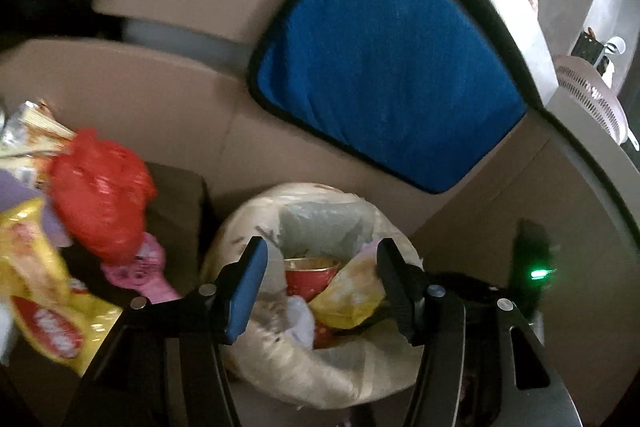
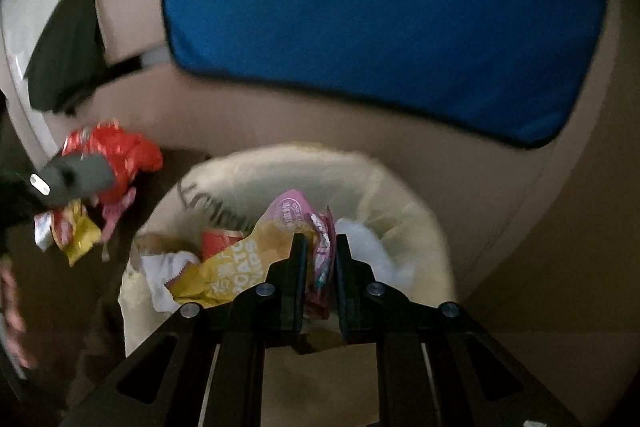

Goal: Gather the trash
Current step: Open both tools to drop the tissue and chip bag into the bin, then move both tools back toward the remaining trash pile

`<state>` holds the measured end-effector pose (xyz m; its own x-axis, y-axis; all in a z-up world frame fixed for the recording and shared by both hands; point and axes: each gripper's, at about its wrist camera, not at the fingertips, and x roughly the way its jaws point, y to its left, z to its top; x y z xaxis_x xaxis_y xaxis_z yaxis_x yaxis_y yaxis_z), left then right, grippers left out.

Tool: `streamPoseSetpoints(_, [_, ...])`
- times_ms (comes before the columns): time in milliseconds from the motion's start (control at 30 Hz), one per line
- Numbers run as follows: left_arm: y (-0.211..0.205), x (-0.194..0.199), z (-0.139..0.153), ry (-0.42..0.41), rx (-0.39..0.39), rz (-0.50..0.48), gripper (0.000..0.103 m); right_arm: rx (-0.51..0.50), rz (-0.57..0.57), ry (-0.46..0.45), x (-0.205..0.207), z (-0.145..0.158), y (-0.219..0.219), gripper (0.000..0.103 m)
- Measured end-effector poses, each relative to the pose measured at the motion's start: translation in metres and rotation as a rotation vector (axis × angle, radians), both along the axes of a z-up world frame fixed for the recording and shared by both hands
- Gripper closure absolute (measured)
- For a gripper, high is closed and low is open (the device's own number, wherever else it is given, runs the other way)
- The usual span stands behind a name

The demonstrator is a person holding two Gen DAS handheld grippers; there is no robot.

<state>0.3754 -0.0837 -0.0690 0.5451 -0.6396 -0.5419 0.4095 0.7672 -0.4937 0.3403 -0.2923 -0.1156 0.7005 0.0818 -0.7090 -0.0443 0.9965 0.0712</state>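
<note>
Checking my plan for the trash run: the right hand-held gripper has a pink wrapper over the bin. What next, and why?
Probably open the right hand-held gripper: its jaws pinch the pink wrapper directly above the bag-lined bin, so it should drop in.

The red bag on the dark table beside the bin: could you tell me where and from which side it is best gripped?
Grip the red bag at its crumpled top, coming down from above. It sits bunched in a soft mound with wrappers crowding its left and lower sides, so only the top and right are free. The open left gripper hovers over the bin, just right of it.
</note>
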Motion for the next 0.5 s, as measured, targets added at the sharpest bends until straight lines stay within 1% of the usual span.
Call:
streamPoseSetpoints(100, [0.017, -0.01, 0.007, -0.029, 0.023, 0.026, 0.045, -0.032, 0.025, 0.072, 0.011, -0.017, 0.016, 0.091])
streamPoseSetpoints(167, [0.029, -0.016, 0.011, -0.046, 0.035, 0.044, 0.045, -0.035, 0.024, 0.093, 0.012, -0.02, 0.018, 0.088])
streamPoseSetpoints(200, [0.036, -0.02, 0.013, -0.056, 0.04, 0.055, 0.045, -0.018, 0.019, 0.092, 0.011, -0.019, 0.017, 0.083])
streamPoseSetpoints(267, [0.054, -0.025, 0.017, -0.075, 0.051, 0.082, 0.045, 0.031, 0.006, 0.081, 0.007, -0.014, 0.013, 0.064])
streamPoseSetpoints(300, [0.063, -0.028, 0.018, -0.079, 0.059, 0.098, 0.045, 0.057, 0.0, 0.066, 0.003, -0.01, 0.01, 0.051])
streamPoseSetpoints(333, [0.075, -0.032, 0.019, -0.079, 0.066, 0.12, 0.045, 0.073, -0.007, 0.043, -0.001, -0.005, 0.007, 0.048])
streamPoseSetpoints(500, [0.134, -0.045, 0.019, -0.079, 0.069, 0.251, 0.045, 0.055, -0.028, -0.035, -0.02, 0.016, 0.009, 0.048])
